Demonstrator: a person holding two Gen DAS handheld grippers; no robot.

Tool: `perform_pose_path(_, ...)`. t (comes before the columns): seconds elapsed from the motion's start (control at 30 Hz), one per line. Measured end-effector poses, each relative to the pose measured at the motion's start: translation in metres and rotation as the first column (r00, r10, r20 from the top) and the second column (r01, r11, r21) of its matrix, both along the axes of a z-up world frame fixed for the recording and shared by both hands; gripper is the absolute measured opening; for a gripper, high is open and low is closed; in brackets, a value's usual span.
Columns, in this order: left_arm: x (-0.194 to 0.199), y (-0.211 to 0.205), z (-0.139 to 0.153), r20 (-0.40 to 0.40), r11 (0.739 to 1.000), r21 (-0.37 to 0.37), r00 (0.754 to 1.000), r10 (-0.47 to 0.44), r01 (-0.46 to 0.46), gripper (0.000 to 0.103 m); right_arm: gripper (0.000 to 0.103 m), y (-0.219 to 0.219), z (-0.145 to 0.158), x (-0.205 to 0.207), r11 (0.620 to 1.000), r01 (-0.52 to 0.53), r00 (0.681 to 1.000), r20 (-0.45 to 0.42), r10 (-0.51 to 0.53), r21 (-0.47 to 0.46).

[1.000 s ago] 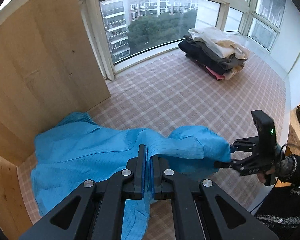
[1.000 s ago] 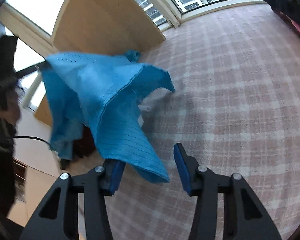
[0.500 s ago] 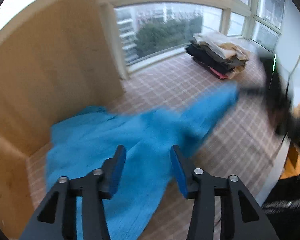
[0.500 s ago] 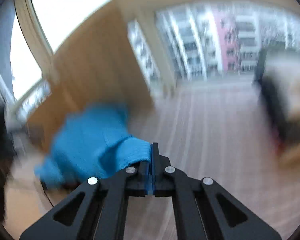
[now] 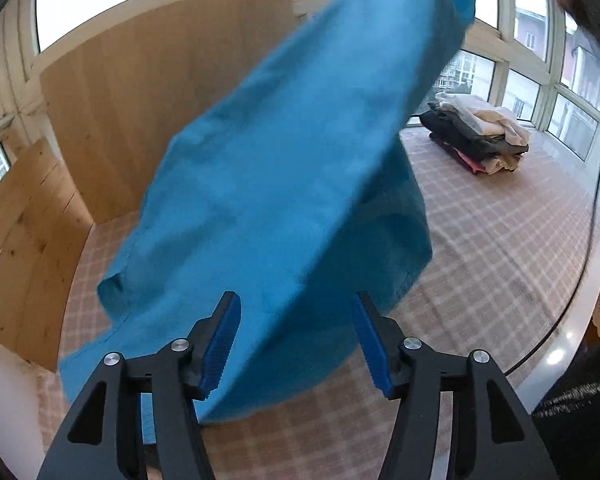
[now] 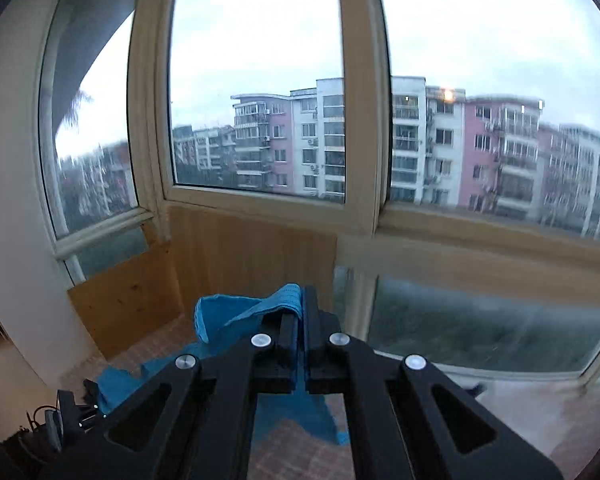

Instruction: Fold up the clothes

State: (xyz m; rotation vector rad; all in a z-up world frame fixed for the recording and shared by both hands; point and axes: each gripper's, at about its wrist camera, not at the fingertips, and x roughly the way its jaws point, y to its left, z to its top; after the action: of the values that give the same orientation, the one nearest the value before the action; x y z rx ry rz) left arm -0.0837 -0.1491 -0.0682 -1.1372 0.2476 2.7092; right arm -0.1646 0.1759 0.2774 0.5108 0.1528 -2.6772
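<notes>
The right tool (image 6: 300,312) has clamped onto an edge of the blue garment (image 5: 284,184) and swept it high, so the cloth that a second ago lay slumped on the checked cloth of the desk (image 5: 500,240) now hangs in a long slant from above, its lower end trailing near the surface. The left tool (image 5: 296,340) has let go; its jaws have just been opening and stand apart with the fabric behind them, not between the pads. I'd say the garment is being shaken out before any fold, so the folding itself is hardly begun. The left tool will likely need a fresh hold on a lower corner. Far off by the window (image 5: 516,92) sits a stack of clothes (image 5: 476,136), well clear. Wooden panels (image 5: 112,120) stand close behind the swinging cloth.
</notes>
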Motion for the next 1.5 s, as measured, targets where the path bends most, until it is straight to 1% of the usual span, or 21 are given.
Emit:
perform_pose_path(0.07,-0.003,0.01,0.0,-0.032,0.999,-0.042,0.999,0.015,-0.017,0.056,0.001,-0.005,0.022,0.011,0.999,0.019,1.0,-0.02,-0.018,0.05)
perform_pose_path(0.13,-0.01,0.014,0.004,-0.049,0.998,-0.047,0.998,0.027,-0.029,0.056,0.001,0.002,0.042,0.022,0.996,0.05,0.998,-0.032,-0.047,0.074)
perform_pose_path(0.23,-0.011,0.018,0.021,-0.082,1.0,-0.012,0.997,0.009,-0.01,0.056,0.001,0.027,0.067,0.037,0.989,0.125,0.991,-0.05,-0.122,0.079)
perform_pose_path(0.33,-0.01,0.023,0.039,-0.116,0.998,-0.057,0.993,-0.033,0.026,0.053,0.001,0.063,0.08,0.045,0.977,0.202,0.979,-0.045,-0.2,0.062)
perform_pose_path(0.37,-0.012,0.024,0.042,-0.116,0.997,-0.066,0.992,-0.045,0.038,0.042,0.001,0.075,0.085,0.048,0.972,0.228,0.973,-0.042,-0.225,0.057)
perform_pose_path(0.4,-0.015,0.024,0.045,-0.102,0.997,-0.06,0.993,-0.06,0.054,0.023,0.001,0.086,0.087,0.051,0.967,0.249,0.968,-0.038,-0.247,0.049)
perform_pose_path(0.43,-0.02,0.024,0.048,-0.085,0.996,-0.051,0.993,-0.076,0.072,0.015,0.001,0.094,0.085,0.054,0.965,0.261,0.965,-0.027,-0.26,0.041)
perform_pose_path(0.47,-0.025,0.024,0.05,-0.079,0.995,-0.048,0.993,-0.087,0.083,0.006,0.001,0.104,0.08,0.057,0.962,0.269,0.963,-0.011,-0.269,0.04)
perform_pose_path(0.53,-0.036,0.026,0.054,-0.074,0.994,-0.048,0.993,-0.097,0.093,0.005,0.001,0.123,0.066,0.064,0.957,0.286,0.958,0.022,-0.287,0.036)
perform_pose_path(0.6,-0.049,0.03,0.057,-0.062,0.994,-0.035,0.993,-0.104,0.102,0.001,0.001,0.144,0.04,0.073,0.953,0.302,0.951,0.059,-0.304,0.034)
perform_pose_path(0.73,-0.075,0.045,0.069,-0.077,0.991,-0.109,0.993,-0.092,0.083,0.001,0.001,0.179,-0.013,0.086,0.949,0.314,0.934,0.172,-0.312,0.016)
perform_pose_path(0.83,-0.098,0.049,0.085,-0.095,0.983,-0.167,0.991,-0.096,0.079,0.001,0.001,0.203,-0.067,0.083,0.939,0.344,0.905,0.262,-0.335,0.01)
perform_pose_path(0.93,-0.131,0.053,0.085,-0.051,0.975,-0.194,0.991,-0.122,0.11,0.001,0.001,0.223,-0.112,0.074,0.925,0.379,0.875,0.329,-0.356,-0.007)
perform_pose_path(1.1,-0.186,0.063,0.043,0.068,0.947,-0.274,0.986,-0.153,0.166,0.001,0.001,0.255,-0.155,0.046,0.892,0.45,0.825,0.398,-0.401,-0.035)
perform_pose_path(1.23,-0.232,0.065,0.014,0.108,0.931,-0.317,0.982,-0.153,0.18,0.001,0.001,0.26,-0.172,0.02,0.87,0.493,0.792,0.421,-0.442,-0.014)
perform_pose_path(1.27,-0.245,0.063,0.006,0.119,0.934,-0.312,0.982,-0.144,0.175,0.005,0.001,0.26,-0.18,0.013,0.866,0.501,0.781,0.434,-0.449,-0.007)
perform_pose_path(1.3,-0.257,0.062,-0.001,0.133,0.938,-0.298,0.981,-0.14,0.174,0.005,0.001,0.263,-0.187,0.006,0.862,0.507,0.771,0.448,-0.452,-0.003)
perform_pose_path(1.37,-0.269,0.057,-0.016,0.19,0.946,-0.264,0.972,-0.137,0.185,0.008,0.001,0.265,-0.202,-0.007,0.858,0.514,0.751,0.477,-0.457,0.012)
perform_pose_path(1.4,-0.275,0.054,-0.024,0.219,0.95,-0.247,0.966,-0.137,0.19,0.013,0.001,0.265,-0.208,-0.014,0.857,0.516,0.74,0.491,-0.459,0.023)
perform_pose_path(1.43,-0.277,0.054,-0.031,0.235,0.948,-0.252,0.963,-0.135,0.194,0.021,0.001,0.265,-0.212,-0.018,0.857,0.514,0.735,0.5,-0.459,0.032)
perform_pose_path(1.5,-0.268,0.052,-0.039,0.249,0.933,-0.289,0.958,-0.144,0.216,0.032,0.001,0.264,-0.221,-0.026,0.86,0.508,0.726,0.513,-0.457,0.047)
